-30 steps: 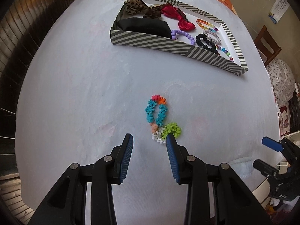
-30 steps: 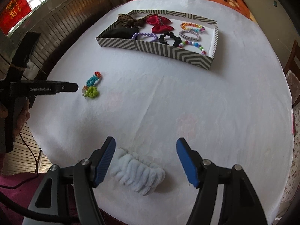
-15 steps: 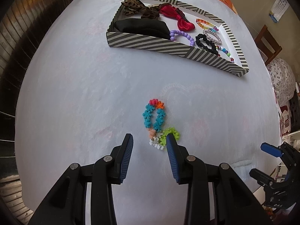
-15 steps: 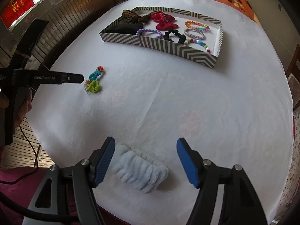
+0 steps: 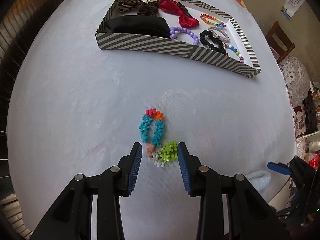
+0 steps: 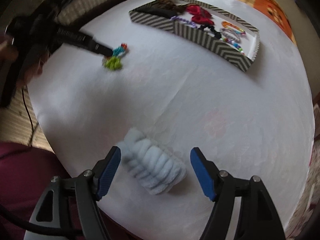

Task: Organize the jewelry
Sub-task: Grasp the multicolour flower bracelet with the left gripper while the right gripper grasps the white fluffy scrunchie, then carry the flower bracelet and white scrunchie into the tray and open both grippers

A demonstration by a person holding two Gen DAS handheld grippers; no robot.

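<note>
Two grippers work over a round table [image 5: 80, 100] covered in white cloth. The left gripper [image 5: 159, 150] has its blue-padded fingers spread, one on each side of the near end of a colourful bracelet [image 5: 154, 134] lying flat on the cloth toward the table's near edge; the lime-green and white tail of the bracelet sits between the pads, the right pad just beside the green cluster, and whether either pad touches it cannot be told. The teal loop with its red and orange tip lies beyond the fingertips, pointing toward a striped box [image 5: 160, 45] near the far edge. Inside that box lie a black pouch [image 5: 138, 26], a leopard-print bow [image 5: 132, 3], a red bow [image 5: 180, 13], a purple bead bracelet [image 5: 185, 33], a black scrunchie [image 5: 212, 40] and several other beaded bracelets at the right end. In the right wrist view, which is blurred, the right gripper [image 6: 155, 156] is spread wide around a pale blue fluffy scrunchie [image 6: 154, 168] lying near the table's near edge, with the left pad just beside it and the right pad standing apart.
</note>
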